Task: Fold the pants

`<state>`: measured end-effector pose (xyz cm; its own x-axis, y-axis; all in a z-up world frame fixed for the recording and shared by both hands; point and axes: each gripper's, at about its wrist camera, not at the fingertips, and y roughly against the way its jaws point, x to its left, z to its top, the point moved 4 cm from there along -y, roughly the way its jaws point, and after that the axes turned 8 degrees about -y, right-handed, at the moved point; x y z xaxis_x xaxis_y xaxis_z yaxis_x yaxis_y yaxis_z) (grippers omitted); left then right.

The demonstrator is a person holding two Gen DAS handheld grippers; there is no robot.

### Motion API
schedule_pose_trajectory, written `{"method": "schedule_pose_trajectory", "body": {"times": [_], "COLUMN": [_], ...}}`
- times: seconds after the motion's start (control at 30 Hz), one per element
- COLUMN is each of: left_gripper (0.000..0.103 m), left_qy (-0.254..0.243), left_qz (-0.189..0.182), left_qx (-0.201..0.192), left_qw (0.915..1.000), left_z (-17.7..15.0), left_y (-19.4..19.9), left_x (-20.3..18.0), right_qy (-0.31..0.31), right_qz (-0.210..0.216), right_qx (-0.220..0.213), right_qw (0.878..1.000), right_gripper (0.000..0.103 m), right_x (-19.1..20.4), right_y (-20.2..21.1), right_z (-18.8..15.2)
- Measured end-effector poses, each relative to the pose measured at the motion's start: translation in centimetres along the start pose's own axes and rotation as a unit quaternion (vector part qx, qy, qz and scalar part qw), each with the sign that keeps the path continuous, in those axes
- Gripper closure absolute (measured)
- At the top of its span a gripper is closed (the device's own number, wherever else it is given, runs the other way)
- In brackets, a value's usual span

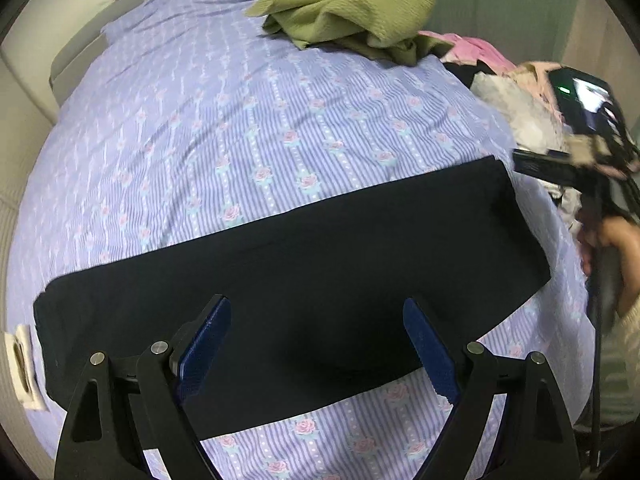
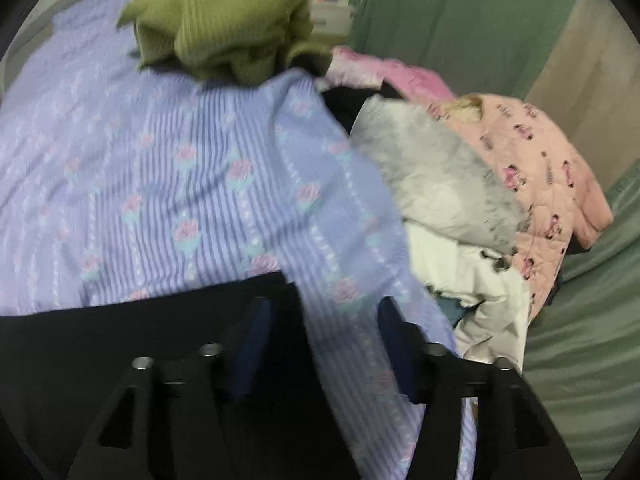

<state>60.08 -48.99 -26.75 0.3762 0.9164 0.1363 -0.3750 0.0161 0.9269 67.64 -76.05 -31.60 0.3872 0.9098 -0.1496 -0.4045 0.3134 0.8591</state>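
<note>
Item: pants [image 1: 288, 264], dark navy, smooth matte cloth, laid flat as one long band across the bed sheet [image 1: 192, 128]. Long axis runs left to right in front of me, rising slightly toward the right.

Position relative to my tools: my left gripper [image 1: 316, 344] hangs directly over the middle-left stretch of the band, jaws spread wide, nothing between the blue ribbed pads [image 1: 430, 350]. My right gripper [image 2: 320, 344] sits at the band's right end, also spread and empty; in its blurred view the square right edge of the cloth lies just left of the fingers. Judgement: each end belongs to the nearer gripper, and a fold would bring one end along the long axis toward the other.

Surface: sheet is lilac, striped, printed with pink roses, lightly wrinkled.

Other stock: olive ribbed knit [image 1: 352, 4], crumpled, at the far side; a pile at the right with grey fleece [image 2: 436, 184], pink quilted printed garment [image 2: 540, 168], and white cloth [image 2: 480, 280].
</note>
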Motion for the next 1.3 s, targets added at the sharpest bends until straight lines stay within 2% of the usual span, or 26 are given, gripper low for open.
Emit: {"method": "schedule_pose_trajectory", "body": {"times": [0.17,0.27,0.43,0.53,0.67,0.77,0.97,1.17,1.3], "left_gripper": [0.015,0.015,0.015,0.015,0.015,0.015,0.014,0.014,0.014], "left_qy": [0.002,0.008,0.010,0.016,0.055,0.095,0.158,0.179,0.174], "left_qz": [-0.012,-0.024,-0.015,-0.001,0.017,0.034,0.060,0.067,0.068], "left_qx": [-0.011,-0.026,-0.052,-0.063,-0.065,-0.062,-0.065,-0.058,-0.049], "left_qw": [0.9999,0.9993,0.9985,0.9979,0.9962,0.9930,0.9836,0.9799,0.9812], "left_z": [-1.5,-3.1,-6.6,-9.5,-14.1,-18.5,-26.3,-33.7,-37.7], "left_y": [1.2,2.6,5.5,7.4,9.7,11.3,13.7,15.2,15.2], "left_x": [0.4,0.7,2.1,3.7,7.3,11.3,19.4,28.3,33.7], "right_qy": [-0.005,-0.020,-0.001,0.038,0.076,0.111,0.151,0.152,0.126], "right_qz": [0.032,0.068,0.131,0.171,0.237,0.288,0.342,0.351,0.336], "right_qx": [-0.021,-0.025,-0.034,-0.038,-0.024,-0.015,0.000,0.019,0.039], "right_qw": [0.999,0.997,0.991,0.984,0.968,0.951,0.927,0.924,0.933], "right_gripper": [0.045,0.045,0.045,0.041,0.040,0.040,0.040,0.040,0.040], "right_x": [-1.7,-2.3,0.1,3.4,8.5,13.4,21.7,28.8,33.2], "right_y": [4.6,8.1,14.2,17.9,21.1,23.6,28.3,32.1,33.3], "right_z": [-1.2,-3.0,-6.6,-9.4,-12.8,-15.9,-21.1,-26.5,-30.7]}}
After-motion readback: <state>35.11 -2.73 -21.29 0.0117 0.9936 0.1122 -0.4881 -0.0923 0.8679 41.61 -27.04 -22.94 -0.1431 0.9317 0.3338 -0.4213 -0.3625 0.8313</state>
